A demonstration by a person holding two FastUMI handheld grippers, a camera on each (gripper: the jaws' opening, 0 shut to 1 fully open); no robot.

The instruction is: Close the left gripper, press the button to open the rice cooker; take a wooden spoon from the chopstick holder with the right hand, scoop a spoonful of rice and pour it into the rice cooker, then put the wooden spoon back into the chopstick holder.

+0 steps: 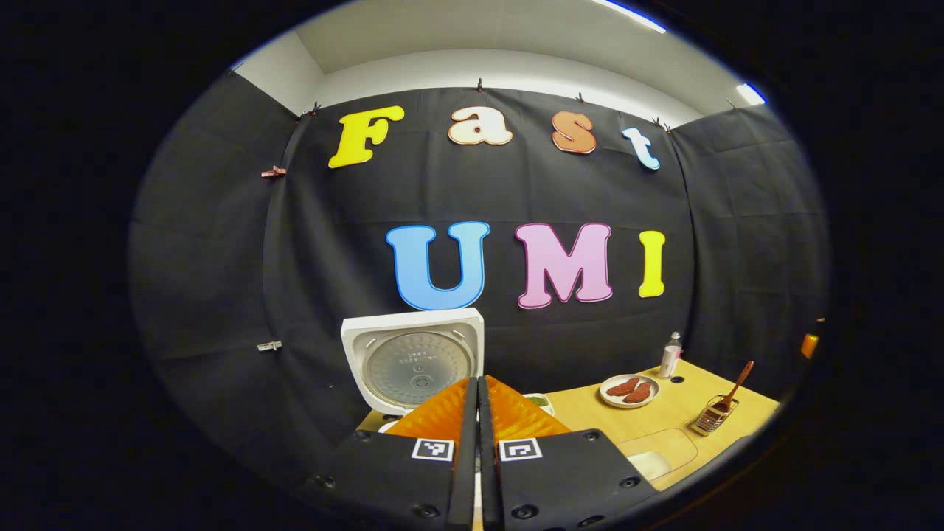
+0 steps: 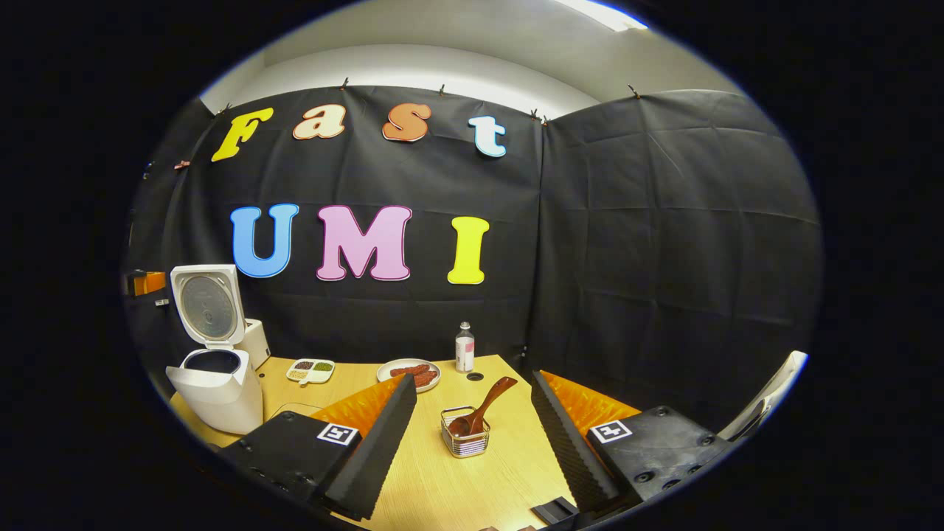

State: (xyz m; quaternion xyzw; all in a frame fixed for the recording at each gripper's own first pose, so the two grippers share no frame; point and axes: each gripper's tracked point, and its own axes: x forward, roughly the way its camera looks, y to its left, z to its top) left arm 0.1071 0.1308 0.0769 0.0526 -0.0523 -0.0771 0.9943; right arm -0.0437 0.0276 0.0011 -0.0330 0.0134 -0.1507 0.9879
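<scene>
On the table [image 2: 442,487] we see the rice cooker [image 2: 214,383] lid up, left gripper [image 1: 478,413] pressed closed on nothing, right gripper [image 2: 472,413] spread wide before the wooden spoon [image 2: 483,409] in the chopstick holder [image 2: 464,441], which we judge must be grasped next.

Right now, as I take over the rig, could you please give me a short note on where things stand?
Left gripper: fingers shut, empty, facing the rice cooker.
Right gripper: fingers open, empty, aimed at the chopstick holder ahead on the table.
Rice cooker: lid standing open, at the table's left end.
Wooden spoon: in the chopstick holder, handle leaning up to the right.
Divided dish of grains sits between the cooker and a plate.
Done: cooker opened.
Left: grasp the spoon, scoop rice, pour it into the cooker, return the spoon to the holder.
</scene>
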